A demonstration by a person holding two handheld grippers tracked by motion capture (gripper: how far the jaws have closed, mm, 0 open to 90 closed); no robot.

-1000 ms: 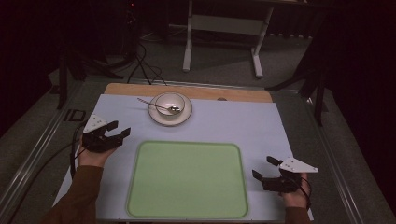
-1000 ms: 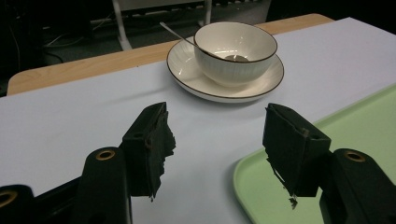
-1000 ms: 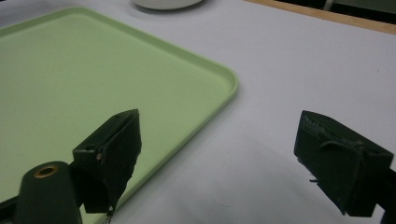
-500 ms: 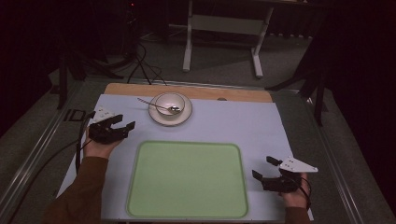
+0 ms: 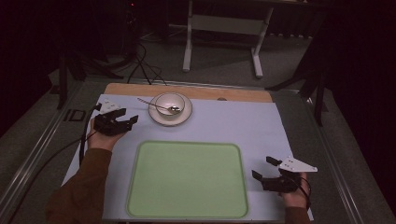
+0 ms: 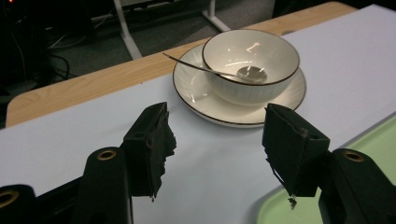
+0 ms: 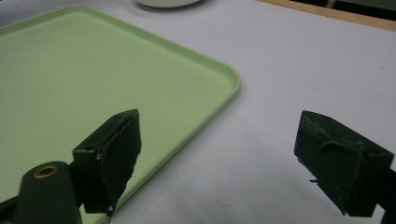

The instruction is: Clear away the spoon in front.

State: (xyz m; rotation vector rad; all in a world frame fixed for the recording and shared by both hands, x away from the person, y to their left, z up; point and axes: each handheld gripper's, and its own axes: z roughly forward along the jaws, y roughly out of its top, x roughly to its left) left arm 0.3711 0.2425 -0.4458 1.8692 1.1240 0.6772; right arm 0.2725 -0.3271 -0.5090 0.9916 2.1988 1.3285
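A white bowl [image 5: 170, 102] [image 6: 250, 65] stands on a white saucer [image 5: 185, 116] [image 6: 196, 91] at the far side of the table. A metal spoon [image 5: 156, 106] [image 6: 212, 71] lies in the bowl, its handle out to the left. My left gripper [image 5: 128, 119] [image 6: 217, 149] is open just left of the saucer, jaws aimed at it, nothing between them. A light green tray [image 5: 187, 179] [image 7: 70, 74] lies bare at the near middle. My right gripper [image 5: 262, 168] [image 7: 224, 163] is open at the tray's right edge, holding nothing.
A pale mat [image 5: 233, 123] covers the table, with a wooden strip [image 5: 233, 93] along the far edge. A cable [image 5: 84, 140] trails from the left gripper off the left side. Metal stand legs [image 5: 219, 46] are on the floor beyond.
My left gripper has moved forward and to the right, closer to the saucer. The right gripper has stayed in place.
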